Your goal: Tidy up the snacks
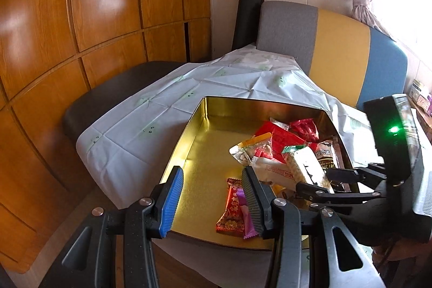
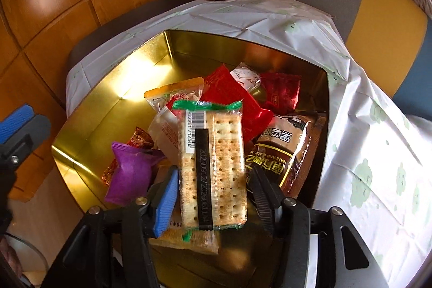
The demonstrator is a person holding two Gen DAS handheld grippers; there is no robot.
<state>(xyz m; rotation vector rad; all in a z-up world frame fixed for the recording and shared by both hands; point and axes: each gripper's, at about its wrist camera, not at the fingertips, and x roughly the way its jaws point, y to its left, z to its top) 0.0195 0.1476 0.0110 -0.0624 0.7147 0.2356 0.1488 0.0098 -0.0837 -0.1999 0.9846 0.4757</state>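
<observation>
The right gripper point(image 2: 213, 196) has its 2 fingers spread wide, the cracker packet point(image 2: 213, 166) lying between them, with no pad clearly pressing it. The left gripper point(image 1: 213, 196) is also parted and holds nothing, a red candy point(image 1: 230, 209) and a pink candy point(image 1: 247, 215) just below its right finger at 5 o'clock. All lie in the gold tin point(image 2: 113, 104), with red packets point(image 2: 232, 101) at 12 o'clock, a brown sachet point(image 2: 286, 153) at 2 o'clock and a purple wrapper point(image 2: 129, 172) at 9 o'clock of the crackers.

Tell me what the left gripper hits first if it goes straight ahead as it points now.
Probably the bare gold floor of the tin, then its far wall; the left gripper is open and empty. Depth is uncertain.
</observation>
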